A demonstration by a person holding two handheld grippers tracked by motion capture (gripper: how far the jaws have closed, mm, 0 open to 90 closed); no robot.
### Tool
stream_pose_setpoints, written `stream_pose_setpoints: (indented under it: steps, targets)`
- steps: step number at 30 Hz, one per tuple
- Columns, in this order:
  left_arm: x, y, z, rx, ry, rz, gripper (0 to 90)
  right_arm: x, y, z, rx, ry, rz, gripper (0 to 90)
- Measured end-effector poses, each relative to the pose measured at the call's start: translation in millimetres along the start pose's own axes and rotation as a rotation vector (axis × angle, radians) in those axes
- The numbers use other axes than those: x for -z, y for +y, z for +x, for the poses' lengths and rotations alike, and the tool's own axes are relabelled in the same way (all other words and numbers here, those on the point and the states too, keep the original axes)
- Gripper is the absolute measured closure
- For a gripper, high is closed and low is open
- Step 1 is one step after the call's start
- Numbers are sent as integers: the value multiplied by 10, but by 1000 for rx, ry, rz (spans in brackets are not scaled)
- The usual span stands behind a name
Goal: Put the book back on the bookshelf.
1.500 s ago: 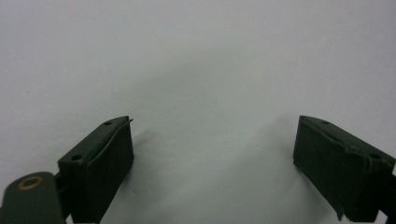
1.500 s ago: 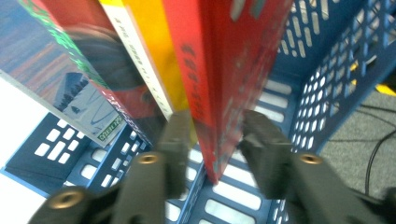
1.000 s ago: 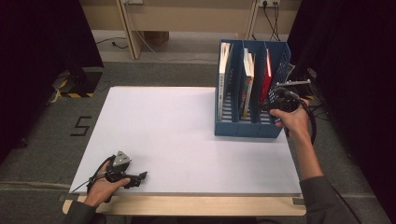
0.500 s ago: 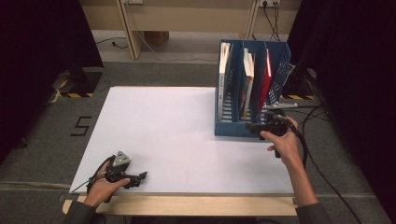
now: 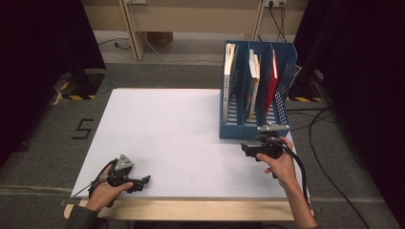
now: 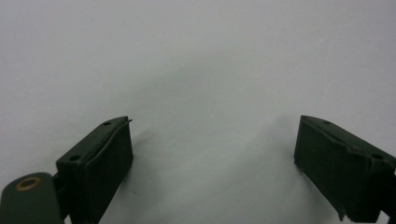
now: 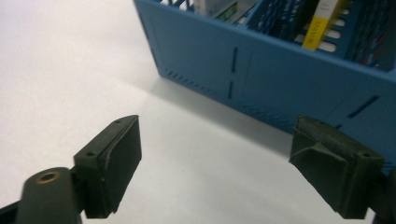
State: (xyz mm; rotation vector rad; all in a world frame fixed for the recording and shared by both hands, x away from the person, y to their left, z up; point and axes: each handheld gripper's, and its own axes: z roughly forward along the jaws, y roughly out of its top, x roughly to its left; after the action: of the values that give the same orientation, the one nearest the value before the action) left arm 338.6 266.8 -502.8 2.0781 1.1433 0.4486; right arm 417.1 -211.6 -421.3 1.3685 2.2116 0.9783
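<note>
Hovering right tool [image 5: 244, 147], jaws apart, beside file rack [image 5: 253, 130] front edge

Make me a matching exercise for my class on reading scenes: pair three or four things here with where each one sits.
Things:
1. blue file rack
2. red book
3. left gripper
4. right gripper

Places:
A. near the table's front left corner
B. just in front of the rack, jaws open and empty
C. on the right side of the white table
D. upright in the rack's rightmost slot

Pairs: 1-C, 2-D, 3-A, 4-B
</note>
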Motion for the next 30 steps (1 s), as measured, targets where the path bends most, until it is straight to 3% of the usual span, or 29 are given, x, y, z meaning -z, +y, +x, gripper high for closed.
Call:
stream_pose_setpoints:
  steps: [3, 7, 10, 15, 30]
  targets:
    - [0, -1, 0, -1, 1, -1, 106, -22, -76, 74, 26, -9, 11, 182]
    - [1, -2, 1, -2, 0, -1, 106, -92, -188, 158, 26, 23, 38, 181]
    - [2, -4, 4, -3, -3, -1, 106, -156, -253, 217, 58, 2, 66, 179]
    - [7, -6, 7, -7, 0, -2, 106, -248, -345, 297, 59, 22, 102, 176]
    - [7, -16, 11, -10, -8, -7, 106, -320, -568, 370, 89, 2, 147, 173]
